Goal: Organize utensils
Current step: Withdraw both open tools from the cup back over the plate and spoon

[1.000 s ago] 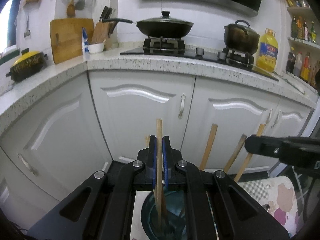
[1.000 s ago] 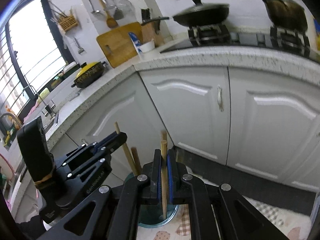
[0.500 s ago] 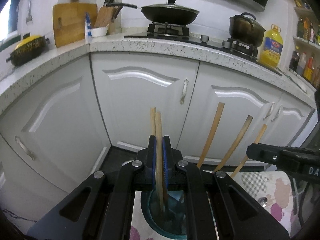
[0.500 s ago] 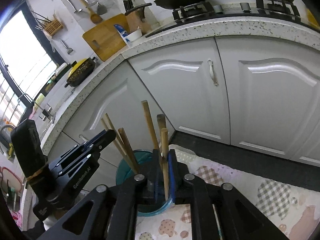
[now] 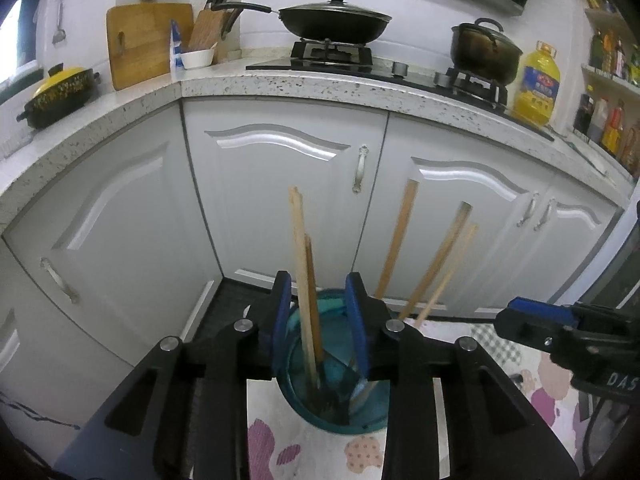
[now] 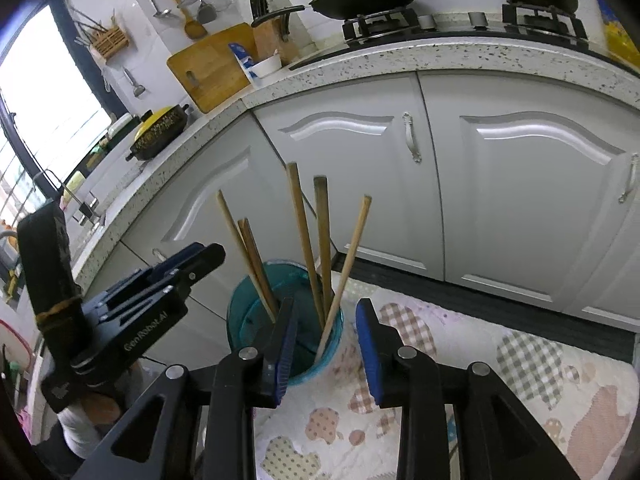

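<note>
A teal glass cup stands on a patterned tablecloth and holds several wooden-handled utensils. My left gripper is open right above the cup, its blue pads on either side of two upright handles without touching them. In the right wrist view the same cup holds several handles. My right gripper is open just in front of the cup, one leaning handle between its pads. The left gripper also shows in the right wrist view.
White kitchen cabinets and a speckled counter stand behind the table. A wok, a pot and an oil bottle sit on the counter. The right gripper's tip shows at the right.
Both grippers opened and let go of their wooden utensils, which now stand in the cup. Both grippers drew back slightly from the handles.
</note>
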Available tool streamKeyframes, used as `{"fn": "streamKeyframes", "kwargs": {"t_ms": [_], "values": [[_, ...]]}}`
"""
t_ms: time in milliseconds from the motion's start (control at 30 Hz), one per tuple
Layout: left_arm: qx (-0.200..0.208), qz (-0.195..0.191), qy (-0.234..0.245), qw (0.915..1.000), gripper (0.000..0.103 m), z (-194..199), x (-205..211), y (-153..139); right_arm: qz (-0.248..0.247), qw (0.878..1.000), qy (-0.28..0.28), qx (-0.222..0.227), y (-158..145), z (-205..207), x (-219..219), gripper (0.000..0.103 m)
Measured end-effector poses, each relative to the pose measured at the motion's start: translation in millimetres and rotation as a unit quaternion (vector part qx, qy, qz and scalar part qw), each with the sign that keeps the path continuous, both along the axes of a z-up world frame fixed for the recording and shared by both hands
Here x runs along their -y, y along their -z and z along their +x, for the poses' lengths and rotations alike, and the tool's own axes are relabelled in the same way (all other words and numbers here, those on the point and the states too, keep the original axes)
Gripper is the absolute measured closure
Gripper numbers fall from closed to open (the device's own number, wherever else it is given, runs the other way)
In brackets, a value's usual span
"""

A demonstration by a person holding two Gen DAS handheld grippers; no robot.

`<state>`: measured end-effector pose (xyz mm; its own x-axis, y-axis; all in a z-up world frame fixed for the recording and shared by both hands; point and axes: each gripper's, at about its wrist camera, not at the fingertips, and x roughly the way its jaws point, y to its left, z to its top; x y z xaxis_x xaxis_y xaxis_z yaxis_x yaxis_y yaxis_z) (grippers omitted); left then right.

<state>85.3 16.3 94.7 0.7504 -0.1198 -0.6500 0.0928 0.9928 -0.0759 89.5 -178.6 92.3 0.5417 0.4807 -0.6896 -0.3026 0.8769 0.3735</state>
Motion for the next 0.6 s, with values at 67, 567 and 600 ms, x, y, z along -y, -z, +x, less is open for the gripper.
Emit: {"fn": "streamKeyframes", "kwargs": {"t_ms": [67,567,600], "values": [[-0.003,0.003,-0.001,1.0000,0.072,-8,3,-1,-0.011,1.000,0.004,0.006,0,-9,1,0.074],[-0.034,-0.026,0.045,0.9980,0.065,-69,50,6,-0.085,0.990,0.104,0.037,3,-90,60,0.069],[-0.035,-0.027,0.052,0.9977,0.064,-73,55,5,-0.083,0.990,0.110,0.036,3,-94,64,0.069]]}}
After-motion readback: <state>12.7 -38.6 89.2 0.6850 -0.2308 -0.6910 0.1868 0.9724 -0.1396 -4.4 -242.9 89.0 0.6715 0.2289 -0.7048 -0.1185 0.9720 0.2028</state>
